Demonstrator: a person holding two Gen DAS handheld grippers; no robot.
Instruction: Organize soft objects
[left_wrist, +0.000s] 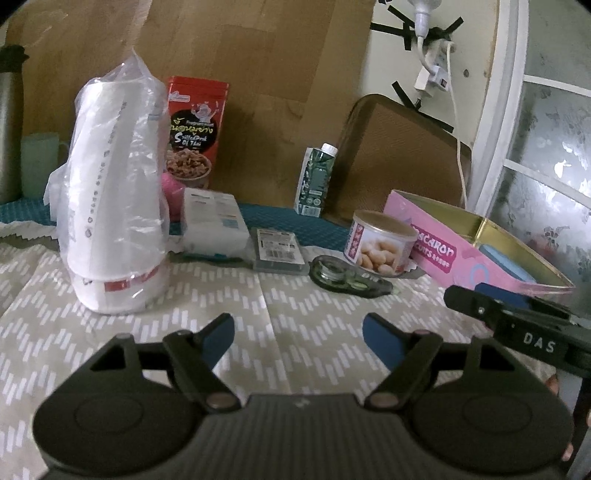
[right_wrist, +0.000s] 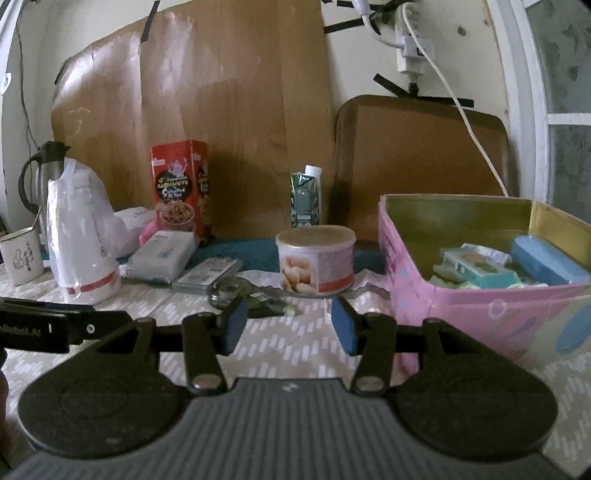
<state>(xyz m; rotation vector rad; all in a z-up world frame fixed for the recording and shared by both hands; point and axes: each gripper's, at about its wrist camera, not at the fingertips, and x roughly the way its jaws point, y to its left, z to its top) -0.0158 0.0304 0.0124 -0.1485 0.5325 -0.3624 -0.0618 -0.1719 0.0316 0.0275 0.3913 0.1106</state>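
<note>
The big pink box (right_wrist: 461, 306) is sitting at the right already holding some soft packs, the white tissue pack (left_wrist: 214, 225) is waiting near the back, and both claws, left gripper (left_wrist: 299, 336) and right gripper (right_wrist: 290, 325), are hovering spread wide and empty, so grabbing that pack looks next.

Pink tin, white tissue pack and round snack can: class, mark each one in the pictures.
pink tin (right_wrist: 458, 314), right wrist view, on its pink front wall.
white tissue pack (left_wrist: 214, 221), left wrist view, on its top face.
round snack can (right_wrist: 316, 266), right wrist view, on its printed side.
</note>
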